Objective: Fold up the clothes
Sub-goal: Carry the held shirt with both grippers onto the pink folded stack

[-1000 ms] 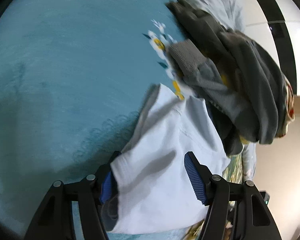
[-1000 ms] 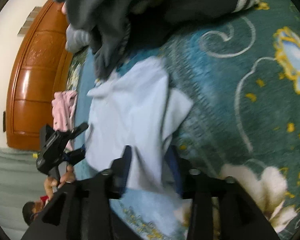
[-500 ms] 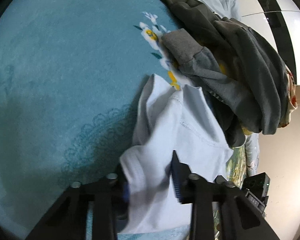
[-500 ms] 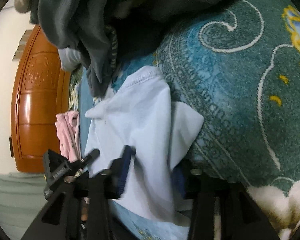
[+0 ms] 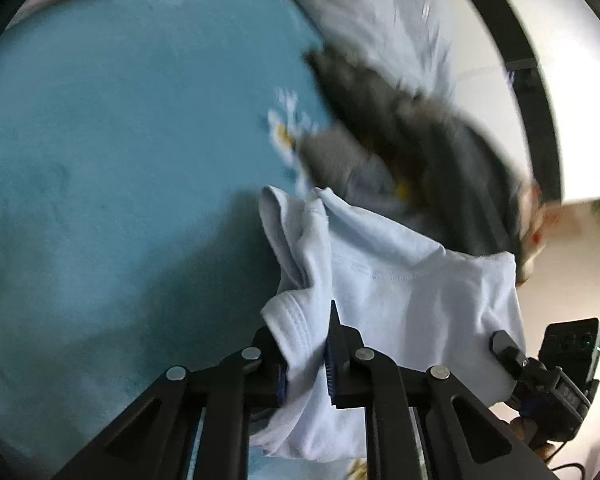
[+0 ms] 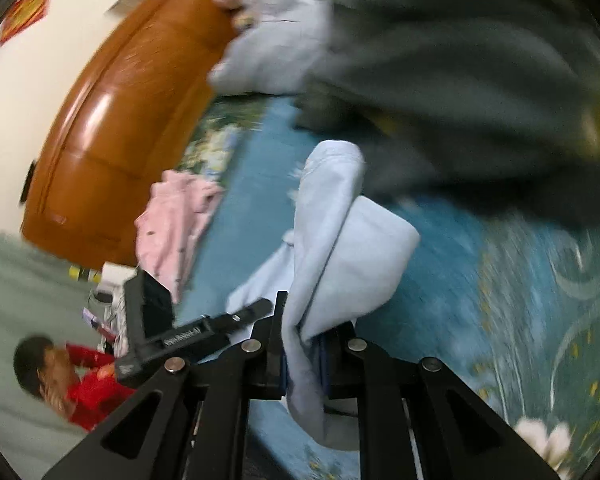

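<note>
In the left wrist view, the left gripper (image 5: 306,364) sits at the bottom centre of the frame with its jaws pinched tight on a hemmed edge of the pale blue shirt (image 5: 400,300). The shirt spreads from the jaws toward the lower right of the frame, bunched into folds above the fingers. Under it lies the teal blanket (image 5: 120,160), filling the left half. A blurred heap of dark grey clothes (image 5: 440,152) runs from the upper centre down to the right, just behind the shirt. The other gripper's tip shows at the lower right edge, against the shirt.

In the right wrist view, the right gripper (image 6: 304,360) at the bottom centre clamps a gathered fold of the same shirt (image 6: 340,248), which rises toward the middle of the frame. A pink garment (image 6: 176,220) lies left of centre, beside a brown wooden headboard (image 6: 112,120) in the upper left. A person in red (image 6: 72,384) shows at the lower left.
</note>
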Demonstrator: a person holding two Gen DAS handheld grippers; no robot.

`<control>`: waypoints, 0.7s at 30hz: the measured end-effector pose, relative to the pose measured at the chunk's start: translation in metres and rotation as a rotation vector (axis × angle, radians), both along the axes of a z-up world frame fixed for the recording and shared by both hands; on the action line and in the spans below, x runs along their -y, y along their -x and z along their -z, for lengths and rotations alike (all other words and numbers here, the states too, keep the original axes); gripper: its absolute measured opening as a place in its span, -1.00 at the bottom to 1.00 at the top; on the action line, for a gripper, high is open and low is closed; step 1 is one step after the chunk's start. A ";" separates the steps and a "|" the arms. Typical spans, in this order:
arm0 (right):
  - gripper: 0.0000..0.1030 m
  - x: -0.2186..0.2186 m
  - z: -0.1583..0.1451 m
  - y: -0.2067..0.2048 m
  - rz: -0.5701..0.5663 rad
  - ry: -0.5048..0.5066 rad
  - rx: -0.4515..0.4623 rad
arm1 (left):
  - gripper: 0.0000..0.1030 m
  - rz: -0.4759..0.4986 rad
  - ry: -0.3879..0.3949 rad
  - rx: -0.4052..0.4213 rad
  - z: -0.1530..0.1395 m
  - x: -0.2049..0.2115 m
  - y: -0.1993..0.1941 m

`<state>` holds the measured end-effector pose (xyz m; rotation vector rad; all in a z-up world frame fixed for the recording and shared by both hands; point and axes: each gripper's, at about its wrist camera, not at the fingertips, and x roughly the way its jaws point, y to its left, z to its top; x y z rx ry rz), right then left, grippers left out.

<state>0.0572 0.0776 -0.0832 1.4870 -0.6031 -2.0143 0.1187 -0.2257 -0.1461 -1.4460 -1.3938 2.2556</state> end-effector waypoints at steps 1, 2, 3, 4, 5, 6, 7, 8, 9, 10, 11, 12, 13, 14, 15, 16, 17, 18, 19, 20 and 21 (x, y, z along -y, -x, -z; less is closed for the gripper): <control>-0.77 0.013 -0.009 0.007 -0.030 0.001 -0.019 | -0.70 -0.036 -0.014 -0.033 -0.007 0.009 -0.005; -0.77 0.027 -0.017 0.014 -0.060 0.002 -0.039 | -0.70 -0.056 -0.017 -0.051 -0.012 0.018 -0.009; -0.77 0.040 -0.026 0.021 -0.089 0.003 -0.058 | -0.70 -0.082 -0.008 -0.070 -0.019 0.031 -0.012; -0.77 0.054 -0.034 0.028 -0.119 0.004 -0.078 | -0.70 -0.108 0.001 -0.089 -0.026 0.044 -0.015; -0.77 0.067 -0.043 0.035 -0.149 0.005 -0.097 | -0.70 -0.134 0.011 -0.107 -0.033 0.058 -0.019; -0.77 0.080 -0.051 0.042 -0.179 0.005 -0.116 | -0.70 -0.166 0.023 -0.120 -0.040 0.077 -0.024; -0.77 0.094 -0.060 0.049 -0.208 0.006 -0.136 | -0.70 -0.198 0.036 -0.133 -0.047 0.097 -0.029; -0.77 0.107 -0.068 0.056 -0.238 0.007 -0.155 | -0.70 -0.228 0.050 -0.144 -0.053 0.115 -0.034; -0.77 0.121 -0.077 0.063 -0.268 0.008 -0.175 | -0.70 -0.250 0.067 -0.151 -0.059 0.130 -0.039; -0.77 0.143 -0.082 0.069 -0.305 0.007 -0.188 | -0.70 -0.277 0.093 -0.158 -0.065 0.148 -0.045; -0.77 0.169 -0.088 0.074 -0.351 0.006 -0.206 | -0.69 -0.304 0.118 -0.165 -0.072 0.165 -0.051; -0.77 0.192 -0.092 0.078 -0.389 0.003 -0.221 | -0.69 -0.340 0.138 -0.172 -0.078 0.183 -0.057; -0.77 0.216 -0.097 0.082 -0.426 0.000 -0.236 | -0.69 -0.377 0.145 -0.180 -0.082 0.201 -0.062; -0.77 0.243 -0.101 0.085 -0.468 -0.006 -0.251 | -0.69 -0.414 0.152 -0.186 -0.085 0.218 -0.067; -0.77 0.269 -0.105 0.088 -0.499 -0.013 -0.270 | -0.69 -0.440 0.157 -0.188 -0.087 0.230 -0.071; -0.77 0.292 -0.110 0.091 -0.529 -0.015 -0.286 | -0.69 -0.465 0.167 -0.187 -0.088 0.241 -0.074; -0.77 0.312 -0.113 0.094 -0.556 -0.015 -0.299 | -0.69 -0.491 0.176 -0.185 -0.089 0.253 -0.077; -0.77 0.333 -0.117 0.098 -0.583 -0.016 -0.313 | -0.69 -0.517 0.186 -0.183 -0.089 0.265 -0.081; -0.77 0.354 -0.120 0.101 -0.611 -0.016 -0.326 | -0.69 -0.539 0.194 -0.183 -0.090 0.277 -0.085; -0.77 0.374 -0.124 0.105 -0.638 -0.017 -0.339 | -0.69 -0.563 0.201 -0.182 -0.091 0.286 -0.088; -0.77 0.395 -0.128 0.108 -0.666 -0.017 -0.353 | -0.69 -0.589 0.206 -0.184 -0.092 0.296 -0.092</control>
